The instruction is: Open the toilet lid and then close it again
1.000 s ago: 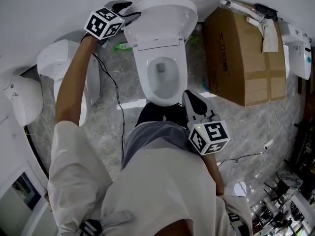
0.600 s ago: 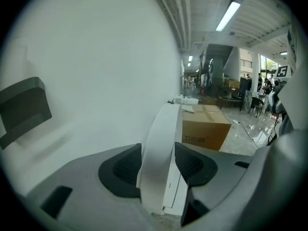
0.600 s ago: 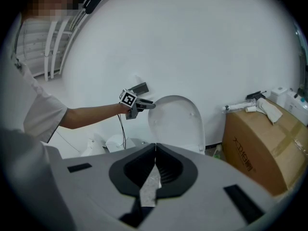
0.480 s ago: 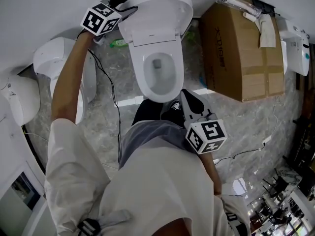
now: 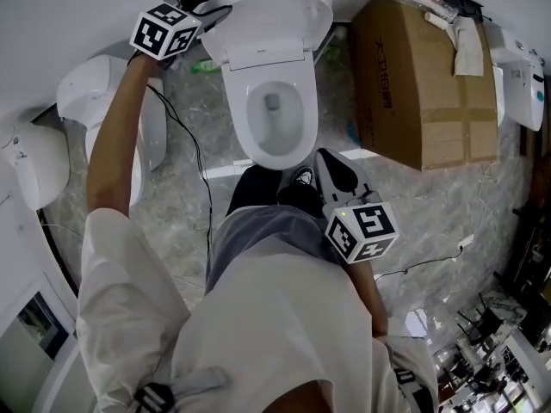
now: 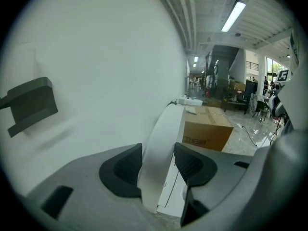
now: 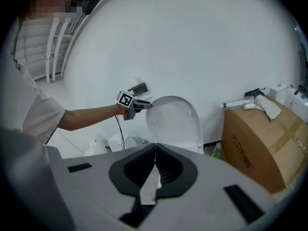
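Overhead, we log the toilet lid [image 5: 274, 9] raised – standing up against the white wall [image 5: 69, 15], with the seat down and the bowl [image 5: 272, 114] open beneath it. We see the left gripper [image 5: 215, 7] reached out at arm's length to the lid's left edge. In the left gripper view its two dark pads [image 6: 191, 165] sit one on each side of the lid's thin rim, closed onto it so that the white edge runs up between them. We see the right gripper [image 5: 331, 169] held low and close to the body, just in front of the bowl's near end, with its marker cube toward the camera. In the right gripper view its jaws are pressed together along their upper length – nothing is caught in them, and only a sliver of floor shows through the gap lower down. From that same view we note the lid upright and face-on, with the left gripper at its upper left edge. A large cardboard box [image 5: 422, 84] stands on the marbled floor [image 5: 181, 222] just right of the toilet, a white fitting [image 5: 422, 9] lying on top. Two more white toilets [image 5: 103, 101] sit by the wall on the left, and a black cable [image 5: 200, 179] trails down from the left gripper.
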